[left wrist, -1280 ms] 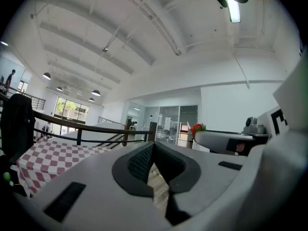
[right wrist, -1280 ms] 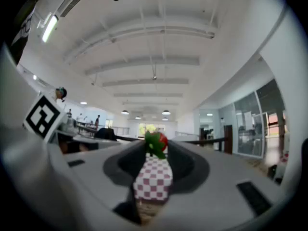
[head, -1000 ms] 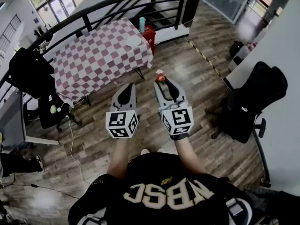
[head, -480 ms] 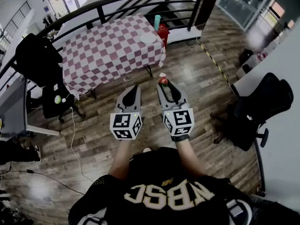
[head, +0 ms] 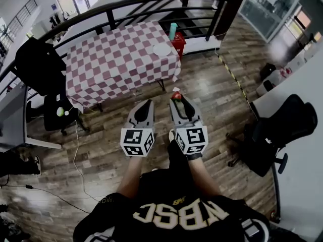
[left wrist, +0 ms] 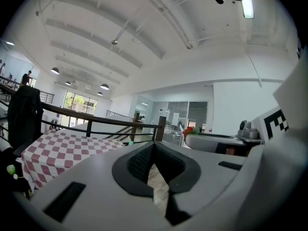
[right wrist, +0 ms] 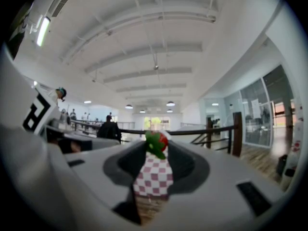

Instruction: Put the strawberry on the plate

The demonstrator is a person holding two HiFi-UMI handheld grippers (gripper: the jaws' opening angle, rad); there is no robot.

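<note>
Wood-plank floor (head: 212, 87), brown and glossy. Open hall: black curved railing (head: 126, 3) at the far side, white ribbed ceiling and glass walls in the gripper views.

Far to the left of the left claw (head: 147, 104): one black chair (head: 53, 116), with a dark coat (head: 33, 64) hanging near it.

Ahead of that claw and somewhat to its left: one desk (head: 101, 69) under a red-and-white checked cloth. At the desk's far right corner, ahead of both claws and well apart from them: one white plate (head: 162, 50). Past the plate are one teal bottle (head: 173, 31) and one red box (head: 178, 39) just beside it.

Left claw: clenched on itself, tips meeting, carrying nothing, pointing level over the floor.

Right claw (head: 177, 101): just beside the left one, pointing level. It is grasping one strawberry (head: 176, 95) at its very tips. The fruit is red with green leaves, held in the air over the floor, short of the desk and the plate.

Well off to the right of the right claw: one black swivel chair (head: 280, 130).

Count: two claws, one strawberry, one plate, one bottle, one desk, two chairs that I can make out.
</note>
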